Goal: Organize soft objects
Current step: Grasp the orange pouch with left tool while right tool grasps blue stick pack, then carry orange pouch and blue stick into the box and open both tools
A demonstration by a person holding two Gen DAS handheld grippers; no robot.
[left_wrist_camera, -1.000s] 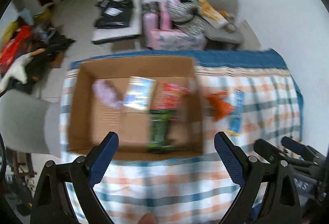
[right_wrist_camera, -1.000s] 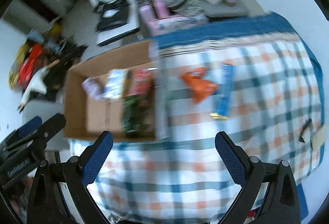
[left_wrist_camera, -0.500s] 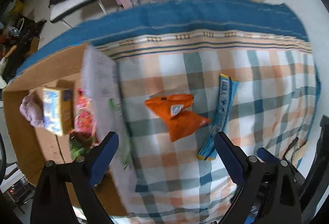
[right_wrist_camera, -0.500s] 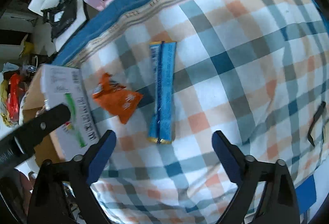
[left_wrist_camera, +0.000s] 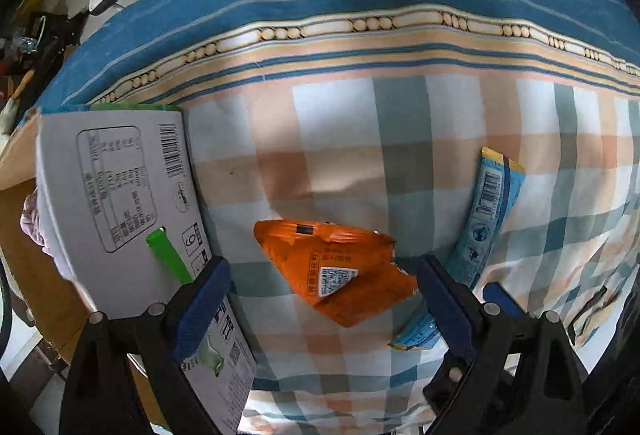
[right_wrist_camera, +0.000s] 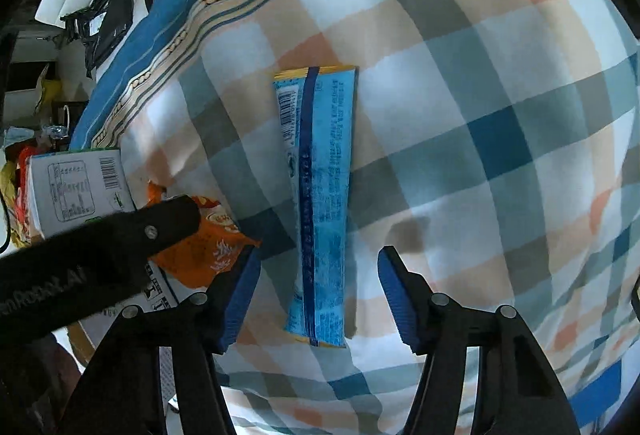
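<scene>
Checked cloth (left_wrist_camera: 400, 123) covers the surface; outside the left jaw of the left gripper (left_wrist_camera: 324, 287) stands a cardboard box (left_wrist_camera: 116, 195). Between that gripper's wide-open jaws lies an orange packet (left_wrist_camera: 332, 271). A long blue packet (right_wrist_camera: 320, 203) lies lengthwise between the wide-open jaws of the right gripper (right_wrist_camera: 318, 283).
</scene>
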